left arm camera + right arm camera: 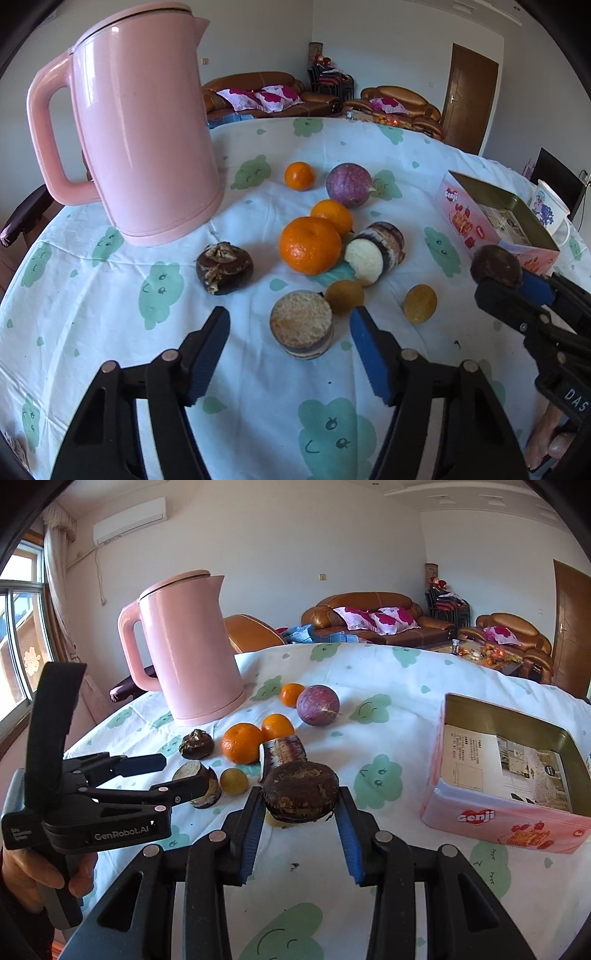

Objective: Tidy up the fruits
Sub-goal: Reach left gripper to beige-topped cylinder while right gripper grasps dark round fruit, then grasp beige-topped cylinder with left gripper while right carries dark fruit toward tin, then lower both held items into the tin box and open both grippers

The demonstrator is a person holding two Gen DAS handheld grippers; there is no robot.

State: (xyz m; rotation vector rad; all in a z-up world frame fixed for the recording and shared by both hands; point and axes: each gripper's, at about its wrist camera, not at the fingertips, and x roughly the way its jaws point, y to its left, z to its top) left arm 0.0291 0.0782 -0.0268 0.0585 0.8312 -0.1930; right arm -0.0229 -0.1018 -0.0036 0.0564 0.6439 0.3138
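Observation:
My right gripper (301,805) is shut on a dark brown water chestnut (301,788) and holds it above the cloth; it also shows in the left wrist view (495,266). My left gripper (290,325) is open around a cut sugarcane piece (301,328) standing on end. Beyond lie three oranges (309,244) (332,216) (299,175), a purple round fruit (349,184), a second cane piece (376,253) on its side, another water chestnut (224,267) and two small yellow fruits (343,297) (420,303).
A pink kettle (147,125) stands at the left of the table. An open pink Genji tin (513,771) with leaflets inside sits at the right, a white cup (548,210) behind it. The patterned tablecloth (258,406) covers the table.

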